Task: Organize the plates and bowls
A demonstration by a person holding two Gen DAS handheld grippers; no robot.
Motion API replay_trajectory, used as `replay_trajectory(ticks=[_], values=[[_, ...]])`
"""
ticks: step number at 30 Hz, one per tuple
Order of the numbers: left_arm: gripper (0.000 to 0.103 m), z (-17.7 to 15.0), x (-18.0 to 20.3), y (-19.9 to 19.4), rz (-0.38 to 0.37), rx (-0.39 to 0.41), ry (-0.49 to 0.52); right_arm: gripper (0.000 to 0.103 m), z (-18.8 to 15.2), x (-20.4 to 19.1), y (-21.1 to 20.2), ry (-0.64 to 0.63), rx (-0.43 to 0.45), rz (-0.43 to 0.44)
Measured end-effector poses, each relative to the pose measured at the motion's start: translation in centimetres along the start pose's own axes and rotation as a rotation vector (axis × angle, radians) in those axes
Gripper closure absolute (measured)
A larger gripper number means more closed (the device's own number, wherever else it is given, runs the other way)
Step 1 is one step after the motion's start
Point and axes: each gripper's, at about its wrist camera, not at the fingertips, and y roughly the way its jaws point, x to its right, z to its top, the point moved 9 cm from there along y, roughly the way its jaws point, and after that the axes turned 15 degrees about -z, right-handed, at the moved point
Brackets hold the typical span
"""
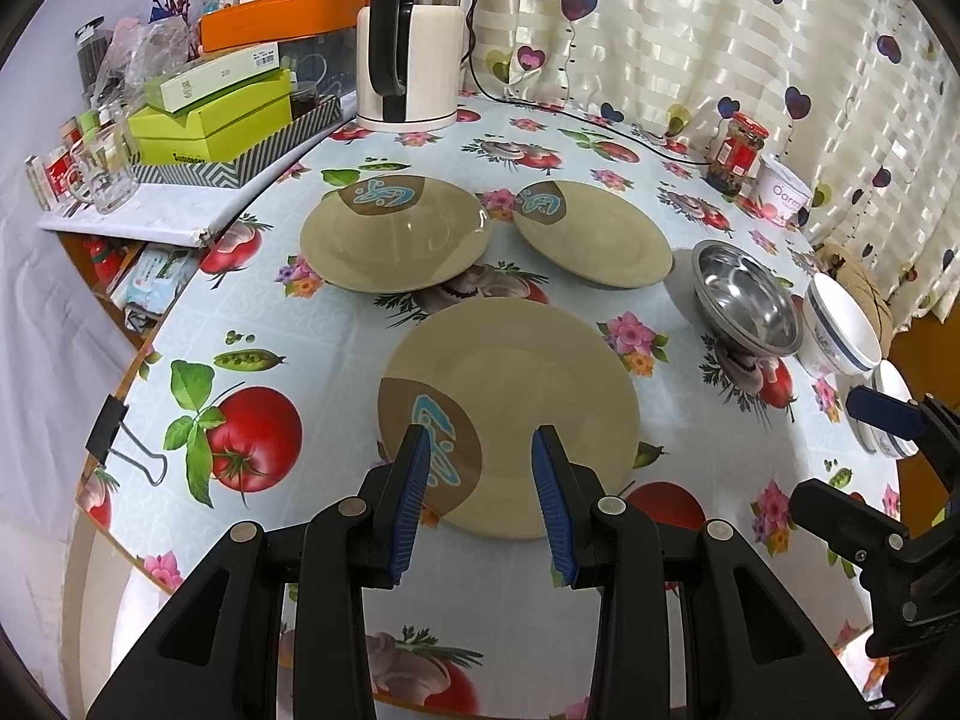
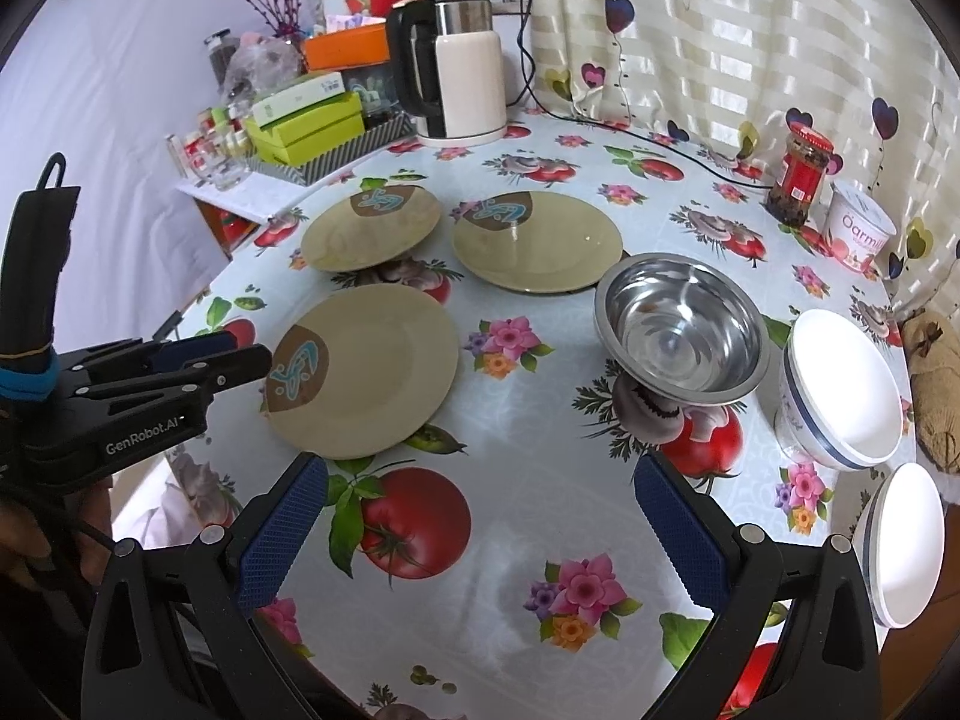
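Plates lie apart on the table [image 1: 336, 330], unstacked. The near plate [image 1: 510, 414] sits just ahead of the left tongs [image 1: 483, 441], which are spread and empty; the right tongs [image 2: 480, 474] are spread wider, empty, over bare cloth. Right of that plate stands the steel bowl [image 2: 684, 330], then two white bowls [image 2: 840, 390]. Beyond it lie two more plates [image 1: 396, 234]. The flat glazed rim could slip from the pads, and the plate sits close to the table edge.

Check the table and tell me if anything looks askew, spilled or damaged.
No spills or breakage. The steel bowl sits tilted, one side of its rim lower. The far-left plate looks propped up at its near edge. The white shelf beside the table has a chipped corner.
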Motion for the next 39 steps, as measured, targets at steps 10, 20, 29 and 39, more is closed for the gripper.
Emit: replay_trajectory(ticks=[10, 20, 29, 39], values=[[0.066, 0.0, 0.0, 0.3, 0.0, -0.004, -0.005, 0.0, -0.1, -0.1, 0.3, 0.001, -0.005, 0.0], [0.066, -0.2, -0.1, 0.9, 0.0, -0.01, -0.008, 0.0, -0.3, -0.2, 0.8, 0.001, -0.013, 0.002], [0.066, -0.2, -0.4, 1.2, -0.001, -0.012, -0.013, 0.0, -0.1, -0.2, 1.5, 0.0, -0.027, 0.005], [0.066, 0.0, -0.9, 1.7, -0.007, -0.021, -0.025, 0.0, 0.5, -0.5, 1.9, -0.008, -0.043, 0.011]])
